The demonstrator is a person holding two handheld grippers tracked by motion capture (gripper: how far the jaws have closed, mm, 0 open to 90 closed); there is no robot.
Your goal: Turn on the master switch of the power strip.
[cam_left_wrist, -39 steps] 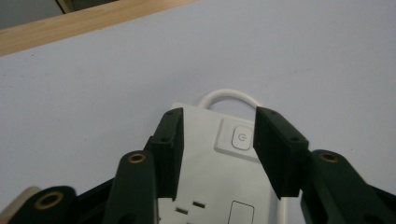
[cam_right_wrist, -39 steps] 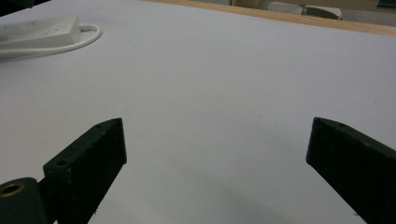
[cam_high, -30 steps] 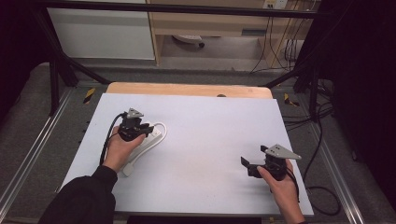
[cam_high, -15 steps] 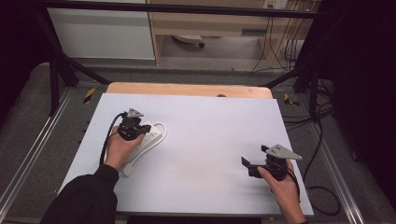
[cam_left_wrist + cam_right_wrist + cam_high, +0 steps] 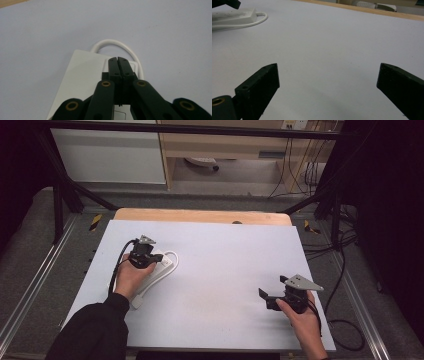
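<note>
Hovering low near the desk's front right corner, the right tongs (image 5: 270,298) sit with jaws spread wide and nothing between them, the right gripper view looking across bare pale surface between the two black tips; that hand looks parked, kept out of the way with room to swing in when wanted. Over on the left, the left tongs (image 5: 117,65) are pressed together, jaws shut tip to tip, and they're down on top of the white power strip (image 5: 82,75), not around it. From the left gripper view the closed tips rest on the strip's upper face near its far end, which reads to me like a poke or a press on a switch or socket there, though I can't tell exactly what lies beneath them. The strip itself lies flat on the left half of the desk (image 5: 235,265), angled, with the left hand (image 5: 131,277) covering much of it in the high view. Just past it the white cable (image 5: 117,44) loops out from the far end and curls back alongside. Plenty of open desk stretches between the two hands and on toward the far wooden edge (image 5: 200,215), so nothing crowds either move; the strip sits well in from the left border, no risk of sliding off.
</note>
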